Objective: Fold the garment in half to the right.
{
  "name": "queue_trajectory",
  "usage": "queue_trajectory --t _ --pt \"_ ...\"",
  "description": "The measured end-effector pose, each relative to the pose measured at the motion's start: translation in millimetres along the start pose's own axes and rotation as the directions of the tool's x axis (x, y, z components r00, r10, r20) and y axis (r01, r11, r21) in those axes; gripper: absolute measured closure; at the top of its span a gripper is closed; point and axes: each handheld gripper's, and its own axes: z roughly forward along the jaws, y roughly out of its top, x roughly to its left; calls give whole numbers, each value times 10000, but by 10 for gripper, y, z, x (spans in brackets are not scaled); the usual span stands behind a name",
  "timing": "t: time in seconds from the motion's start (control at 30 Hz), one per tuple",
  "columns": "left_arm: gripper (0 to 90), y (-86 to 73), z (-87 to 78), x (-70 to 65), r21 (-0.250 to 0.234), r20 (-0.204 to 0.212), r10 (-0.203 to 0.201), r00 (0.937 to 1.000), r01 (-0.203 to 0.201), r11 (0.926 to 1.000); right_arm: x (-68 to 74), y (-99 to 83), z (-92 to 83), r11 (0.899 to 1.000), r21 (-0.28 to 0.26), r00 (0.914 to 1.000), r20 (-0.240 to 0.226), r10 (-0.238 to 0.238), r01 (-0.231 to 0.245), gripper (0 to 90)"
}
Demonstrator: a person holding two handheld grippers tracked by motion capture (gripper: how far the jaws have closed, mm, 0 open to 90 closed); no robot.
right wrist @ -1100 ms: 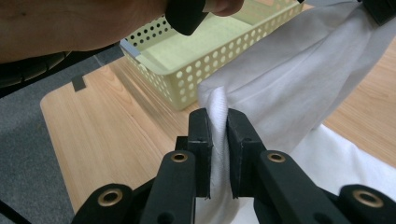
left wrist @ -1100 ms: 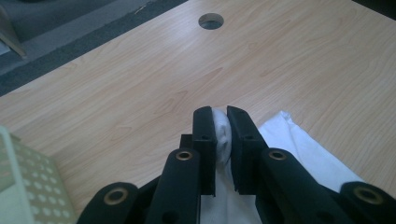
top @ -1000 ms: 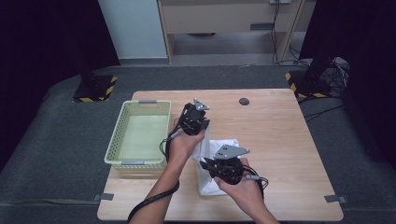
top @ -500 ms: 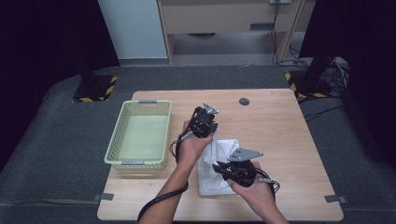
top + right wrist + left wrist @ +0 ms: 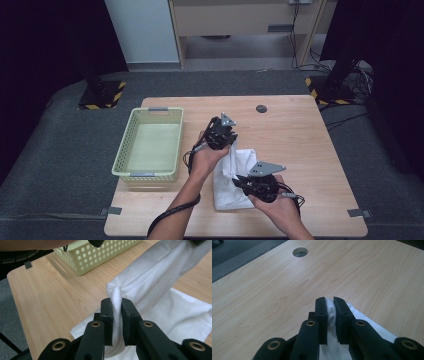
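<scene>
Gripping a bunched fold of the crumpled white cotton cloth (image 5: 235,175), the left claw (image 5: 223,136) sits toward the middle of the pale wooden bench (image 5: 310,145) in the high view, its grey three-cornered plate tilted up above the black body. The left gripper view has its 2 black jaws drawn narrow, with a wad of the cloth (image 5: 331,312) pinched between the pads, and the rest of the fabric trails back under the claw (image 5: 330,315). Beyond the jaws lie bare wood grain and a round cable hole (image 5: 300,251) in the bench top (image 5: 274,290). The right claw (image 5: 250,181) is nearer the person's edge, held in the right hand (image 5: 280,205), and it too is clamped on the cloth: in the right gripper view a twisted ridge of white fabric (image 5: 140,290) stands up between the 2 jaws, which press on it from both sides at the claw (image 5: 117,315). From that ridge the cloth runs up and away, taut, toward the upper right corner of the view, while a flat layer of it lies spread on the bench (image 5: 50,295) below. So the cloth is partly lifted between the 2 claws and partly resting on the wood, just right of the pale yellow-green perforated plastic basket (image 5: 127,155), which stands on the left part of the bench. The basket's wall (image 5: 100,257) is seen behind the cloth in the right gripper view.
</scene>
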Motion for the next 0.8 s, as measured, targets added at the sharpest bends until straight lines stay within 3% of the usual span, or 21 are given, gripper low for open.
queue_trajectory --t 0.53,0.8 --pt "824 -86 214 -37 -210 615 216 9979 -203 9996 -71 -147 -10 9994 326 9998 143 -135 130 811" --pt "823 -67 267 -72 -54 507 163 9986 -161 9999 -113 -185 -6 9992 394 10000 71 25 -27 801"
